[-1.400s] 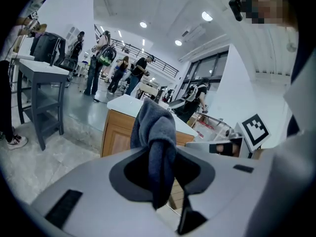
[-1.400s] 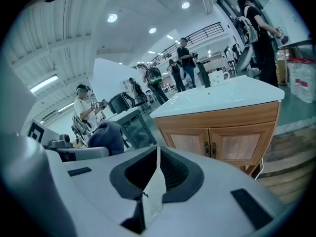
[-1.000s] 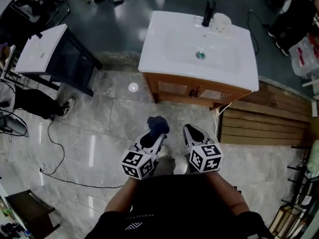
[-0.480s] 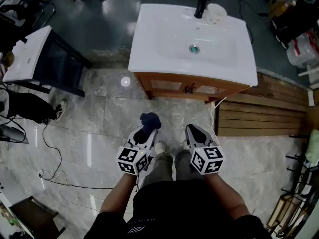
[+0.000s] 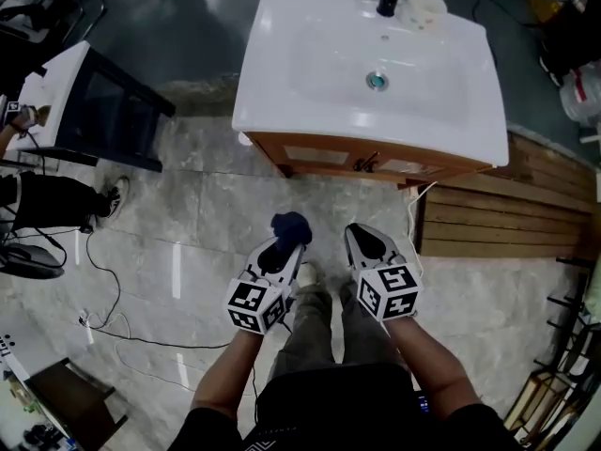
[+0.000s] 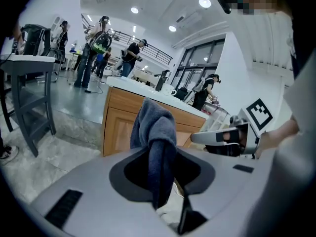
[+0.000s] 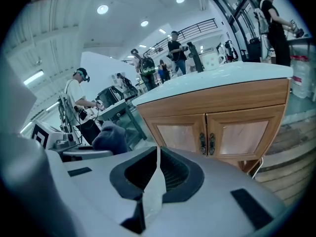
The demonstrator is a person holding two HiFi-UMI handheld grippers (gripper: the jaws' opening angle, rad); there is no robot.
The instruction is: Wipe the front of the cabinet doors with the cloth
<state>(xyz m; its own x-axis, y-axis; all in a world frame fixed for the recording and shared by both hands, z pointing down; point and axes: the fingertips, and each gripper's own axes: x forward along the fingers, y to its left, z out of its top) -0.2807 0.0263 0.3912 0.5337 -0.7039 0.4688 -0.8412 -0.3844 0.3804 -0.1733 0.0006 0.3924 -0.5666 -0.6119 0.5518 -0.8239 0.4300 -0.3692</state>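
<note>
One cloth (image 5: pixel 291 225), dark-blue, bunched | left tongs (image 5: pixel 285 248) clamped on it | right tongs (image 5: pixel 362 239) closed, empty

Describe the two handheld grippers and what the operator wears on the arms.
The left gripper and right gripper match. Both have pale grey wedge-shaped shells that taper forward, with black recesses around the fingers. A white marker cube printed with black squares sits at the rear of each. No cables show on either. The person wears a black top, and no sleeves cover the forearms.

Shiny gray floor (image 5: pixel 216 214) fills the middle. A white table (image 5: pixel 52 87) stands upper left. Wood boards (image 5: pixel 498 224) lie at right.
</note>
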